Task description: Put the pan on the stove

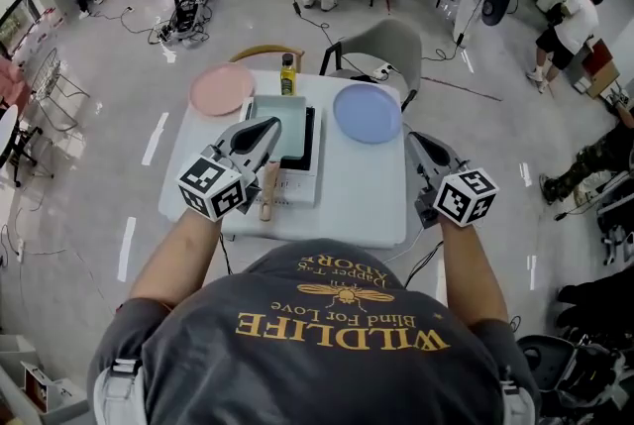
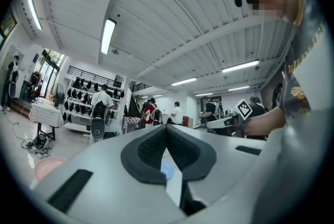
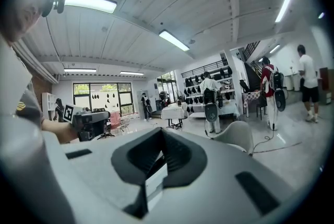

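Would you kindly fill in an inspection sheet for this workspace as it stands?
Surface: white table, no spills seen.
Job's things: pan sits on the stove, its wooden handle toward the person.
Clutter: pink plate, blue plate, bottle at the far edge.
Grippers: left gripper shut, empty, over the pan's near end; right gripper shut, empty, by the table's right edge.
Cables: loose cables on the floor.
Surroundings: grey chair behind the table; people around the room.
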Demonstrator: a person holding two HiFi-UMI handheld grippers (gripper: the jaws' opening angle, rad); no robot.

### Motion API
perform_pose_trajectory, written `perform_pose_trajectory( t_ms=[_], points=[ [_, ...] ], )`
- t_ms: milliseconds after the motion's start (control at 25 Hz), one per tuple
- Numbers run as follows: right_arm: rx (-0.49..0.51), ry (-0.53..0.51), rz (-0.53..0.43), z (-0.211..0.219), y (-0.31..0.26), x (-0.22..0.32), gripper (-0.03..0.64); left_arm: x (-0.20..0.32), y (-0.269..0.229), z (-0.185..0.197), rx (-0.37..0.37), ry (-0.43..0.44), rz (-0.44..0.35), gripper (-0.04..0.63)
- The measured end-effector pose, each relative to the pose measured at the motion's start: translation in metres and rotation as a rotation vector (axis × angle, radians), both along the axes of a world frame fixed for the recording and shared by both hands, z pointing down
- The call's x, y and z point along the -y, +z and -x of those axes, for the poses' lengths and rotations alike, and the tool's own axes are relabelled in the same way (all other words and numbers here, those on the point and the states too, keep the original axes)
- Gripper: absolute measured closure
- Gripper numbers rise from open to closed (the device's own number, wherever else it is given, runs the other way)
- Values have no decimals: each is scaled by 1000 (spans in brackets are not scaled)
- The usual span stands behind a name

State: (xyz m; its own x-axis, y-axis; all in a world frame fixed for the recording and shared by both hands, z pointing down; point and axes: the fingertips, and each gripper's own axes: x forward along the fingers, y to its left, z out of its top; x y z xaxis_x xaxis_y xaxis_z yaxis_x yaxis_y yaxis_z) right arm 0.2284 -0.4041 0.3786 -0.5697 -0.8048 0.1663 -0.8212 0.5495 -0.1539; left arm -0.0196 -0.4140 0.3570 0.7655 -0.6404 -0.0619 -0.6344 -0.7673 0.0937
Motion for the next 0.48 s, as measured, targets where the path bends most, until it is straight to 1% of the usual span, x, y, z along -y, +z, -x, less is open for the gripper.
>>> perform_pose_trajectory(
  t_ms=[480],
  points=[
    [9, -6, 15, 4, 8, 2, 617, -2, 10, 6, 8, -16, 12, 597]
  ],
)
